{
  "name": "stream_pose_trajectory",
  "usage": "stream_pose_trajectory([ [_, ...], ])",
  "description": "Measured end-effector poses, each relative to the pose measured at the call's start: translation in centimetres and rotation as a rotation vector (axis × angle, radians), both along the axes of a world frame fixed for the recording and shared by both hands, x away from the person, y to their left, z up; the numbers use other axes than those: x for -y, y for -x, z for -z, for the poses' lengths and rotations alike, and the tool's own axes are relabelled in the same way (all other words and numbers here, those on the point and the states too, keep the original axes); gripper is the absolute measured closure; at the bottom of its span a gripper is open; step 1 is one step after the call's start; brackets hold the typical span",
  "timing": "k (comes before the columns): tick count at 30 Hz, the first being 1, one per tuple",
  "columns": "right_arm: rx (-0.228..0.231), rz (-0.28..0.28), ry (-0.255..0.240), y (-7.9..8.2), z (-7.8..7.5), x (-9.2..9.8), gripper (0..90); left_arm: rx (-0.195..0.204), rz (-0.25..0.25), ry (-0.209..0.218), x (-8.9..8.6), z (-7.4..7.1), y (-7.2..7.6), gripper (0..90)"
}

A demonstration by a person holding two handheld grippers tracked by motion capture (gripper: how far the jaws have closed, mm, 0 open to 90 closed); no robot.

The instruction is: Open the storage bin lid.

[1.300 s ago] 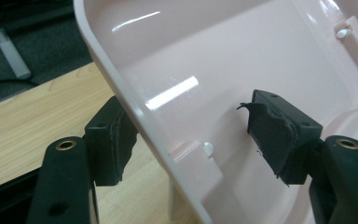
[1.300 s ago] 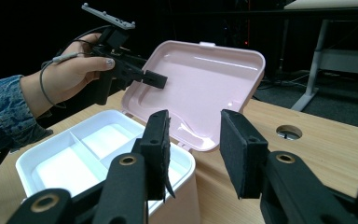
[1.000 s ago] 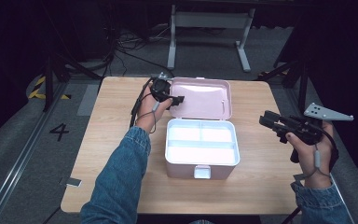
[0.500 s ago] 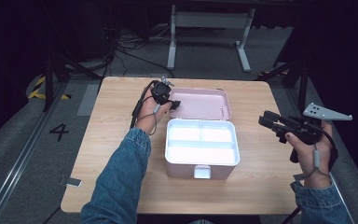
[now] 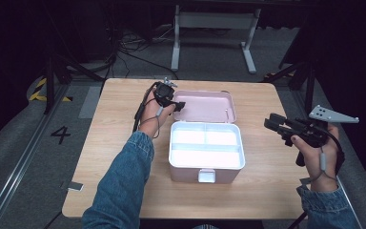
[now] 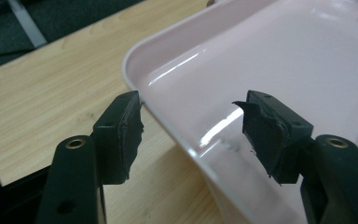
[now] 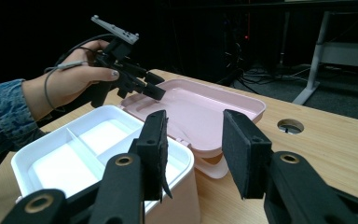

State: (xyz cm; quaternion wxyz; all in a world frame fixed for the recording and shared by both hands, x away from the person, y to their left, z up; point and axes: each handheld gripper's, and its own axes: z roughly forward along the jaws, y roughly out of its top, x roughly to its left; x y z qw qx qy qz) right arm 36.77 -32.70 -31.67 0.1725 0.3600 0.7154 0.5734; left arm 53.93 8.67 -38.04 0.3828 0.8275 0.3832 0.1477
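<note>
Lid (image 6: 270, 60) rim sits untouched between left gripper (image 6: 189, 126) jaws, seen close up.

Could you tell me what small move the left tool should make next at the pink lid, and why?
Probably draw the left tool back off the lid. Its jaws have just been opening, the lid's rim sits between them without being pressed, and the lid already lies flat behind the open box, so nothing there looks left to hold.

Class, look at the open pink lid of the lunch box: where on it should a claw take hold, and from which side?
Probably the thin raised rim of the lid at its left edge, approached from the table's left side. The lid lies flat and open behind the box, so only the rim fits between the jaws; the left claw already straddles it, open.
</note>
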Motion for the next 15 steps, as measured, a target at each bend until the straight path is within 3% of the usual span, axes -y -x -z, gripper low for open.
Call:
stream_pose_trajectory([
  [6, -0.016, -0.011, 0.015, -0.3, 0.4, -0.6, 61.4, 0.079, 0.056, 0.039, 0.2, -3.1, 2.4, 37.1],
  [15, -0.033, -0.009, 0.019, -0.6, 0.6, -0.5, 59.5, 0.113, 0.118, 0.048, -0.5, -6.7, 6.0, 33.7],
])
